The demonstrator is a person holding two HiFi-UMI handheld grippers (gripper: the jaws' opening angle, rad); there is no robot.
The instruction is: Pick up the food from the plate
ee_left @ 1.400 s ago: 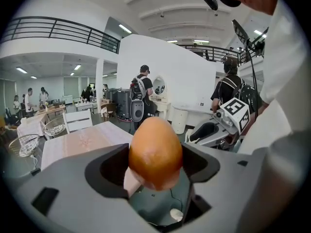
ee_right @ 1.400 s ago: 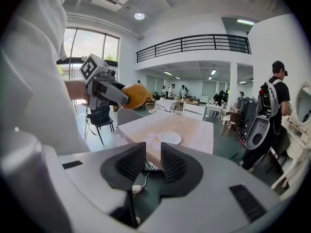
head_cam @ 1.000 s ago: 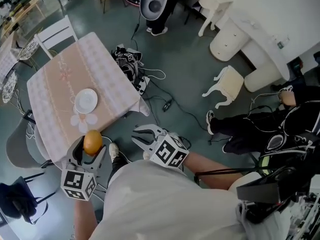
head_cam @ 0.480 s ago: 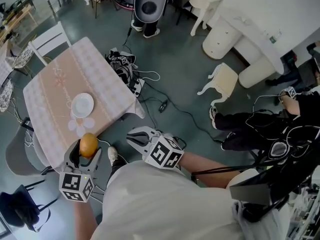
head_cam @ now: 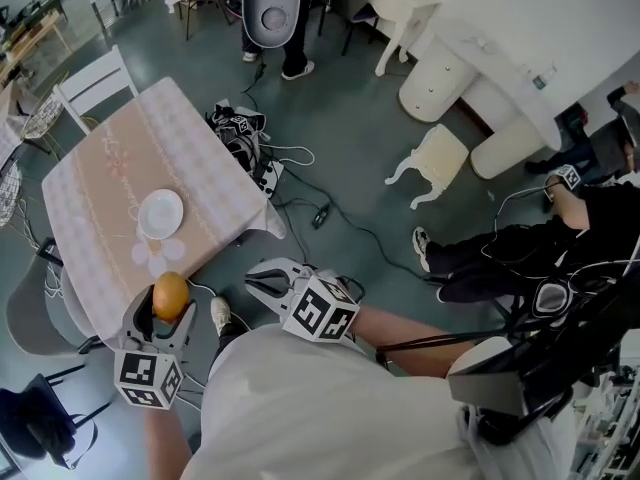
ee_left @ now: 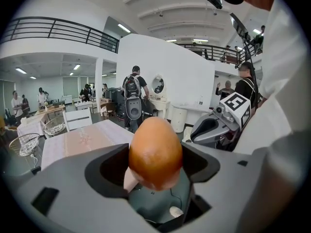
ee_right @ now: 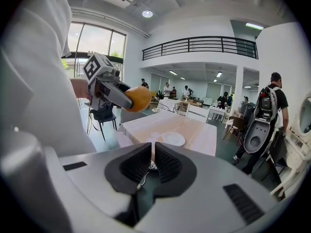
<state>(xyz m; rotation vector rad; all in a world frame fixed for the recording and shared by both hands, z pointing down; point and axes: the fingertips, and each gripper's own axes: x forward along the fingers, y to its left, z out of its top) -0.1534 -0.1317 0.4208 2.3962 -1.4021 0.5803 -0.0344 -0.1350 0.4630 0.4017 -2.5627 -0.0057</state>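
Left gripper [ee_left: 154,176]: closed on the food, with one jaw on each side, pressed in snug.
Food [head_cam: 170,295]: round and orange; sat between the left gripper's jaws, up in the air and off the plate.
Why held that way: gripped round the middle, most likely so as not to roll or slip out; stuck out a bit past the jaw tips.
Right gripper [ee_right: 152,160]: had just been closing its jaws; pads nearly together, only a thin slit left, nothing between them.
Where the right gripper was: hung just beside the left gripper, on its right side, not touching it.
Why empty: probably not needed for one small piece of food, so kept out of the way.
Plate [head_cam: 160,213]: small and white; lay ahead of both grippers and well apart from them, past the left gripper's jaw tips.
Inside the plate: nothing at all; looked bare and clean.
Table [head_cam: 100,158]: covered with a pink cloth; stood ahead of the grippers and carried the plate near the side closest to the left gripper.
How far along: looked like the picking up was done, with the plate bare and the food lifted clear.
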